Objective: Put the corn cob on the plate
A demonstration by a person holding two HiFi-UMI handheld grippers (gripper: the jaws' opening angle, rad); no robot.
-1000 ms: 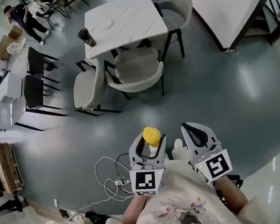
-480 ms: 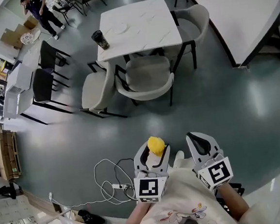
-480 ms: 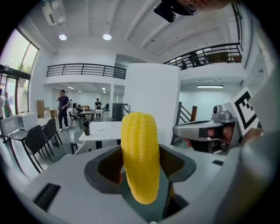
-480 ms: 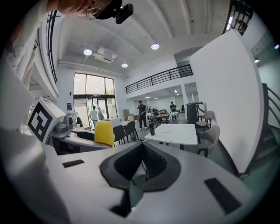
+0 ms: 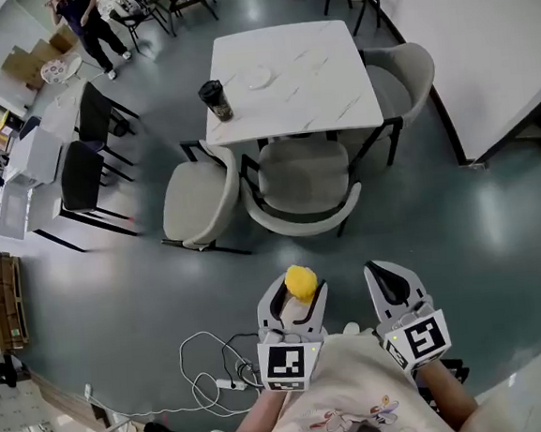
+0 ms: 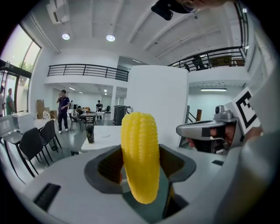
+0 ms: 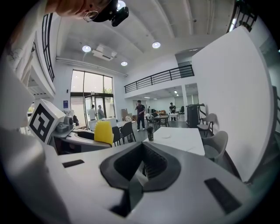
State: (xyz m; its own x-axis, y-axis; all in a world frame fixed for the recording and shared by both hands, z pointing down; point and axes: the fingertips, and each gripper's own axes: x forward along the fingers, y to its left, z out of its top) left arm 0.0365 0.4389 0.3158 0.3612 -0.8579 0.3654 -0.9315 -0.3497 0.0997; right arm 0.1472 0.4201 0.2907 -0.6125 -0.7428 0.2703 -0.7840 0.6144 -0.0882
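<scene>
A yellow corn cob (image 5: 301, 281) stands upright between the jaws of my left gripper (image 5: 295, 295), which is shut on it. In the left gripper view the corn cob (image 6: 140, 162) fills the middle of the picture. My right gripper (image 5: 390, 280) is held beside it, jaws together and empty; the right gripper view shows nothing between its pads (image 7: 148, 166). Both are held in the air over the grey floor. Ahead stands a white marble table (image 5: 326, 93) with a small white plate (image 5: 260, 77) on it.
A dark cup (image 5: 215, 99) stands at the table's left corner. Grey chairs (image 5: 301, 184) are tucked in at the near side, another chair (image 5: 406, 65) at the right. A white cable (image 5: 208, 357) lies on the floor. People (image 5: 80, 25) stand far off.
Both grippers and the camera have moved toward the marble table, which now sits lower and nearer in the head view. The corn cob stays in the left gripper.
</scene>
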